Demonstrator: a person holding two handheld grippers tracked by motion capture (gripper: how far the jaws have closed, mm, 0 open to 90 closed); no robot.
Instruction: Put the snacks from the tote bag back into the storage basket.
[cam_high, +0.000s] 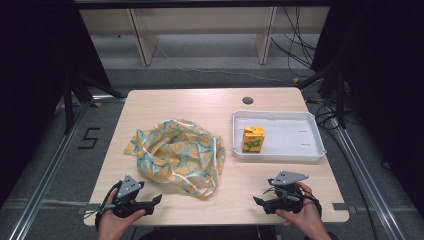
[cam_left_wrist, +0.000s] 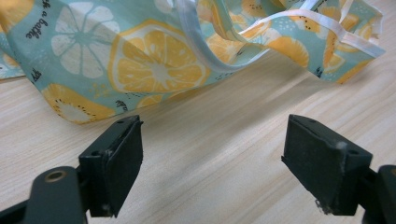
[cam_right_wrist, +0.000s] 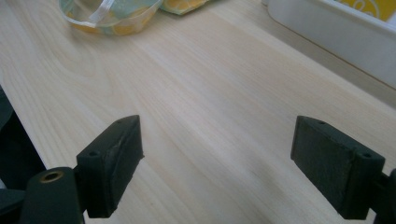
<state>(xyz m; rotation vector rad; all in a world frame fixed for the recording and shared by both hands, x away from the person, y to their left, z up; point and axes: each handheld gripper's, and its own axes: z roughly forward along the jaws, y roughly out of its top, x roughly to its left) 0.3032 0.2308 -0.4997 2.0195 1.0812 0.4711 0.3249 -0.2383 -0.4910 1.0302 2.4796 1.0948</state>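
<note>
Both of my grippers sit at the near edge of the wooden table (cam_high: 220, 102), one in each hand, and neither holds anything. My left gripper (cam_high: 150, 201) rests at the near left corner with its jaws spread wide apart, nothing between them but bare wood; in the left gripper view the gap (cam_left_wrist: 212, 163) faces the fabric bag (cam_left_wrist: 154, 60), which lies just beyond the jaw tips without touching them. That bag (cam_high: 177, 154), printed with orange and lemon slices on pale teal and trimmed with white handles, lies crumpled in a loose heap left of the table's centre, its near fold reaching toward the front edge between my two hands. My right gripper (cam_high: 260, 201) rests at the near right, jaws likewise wide apart over bare wood (cam_right_wrist: 217, 168), pointing leftward across the table. From its own camera I see a corner of the bag at the top left and the white wall of the tray (cam_right_wrist: 327, 32) at the upper right. The tray (cam_high: 310, 152) sits on the far right of the table, well apart from the bag, with a yellow juice carton (cam_high: 253, 139) standing upright inside it near its left end.
</note>
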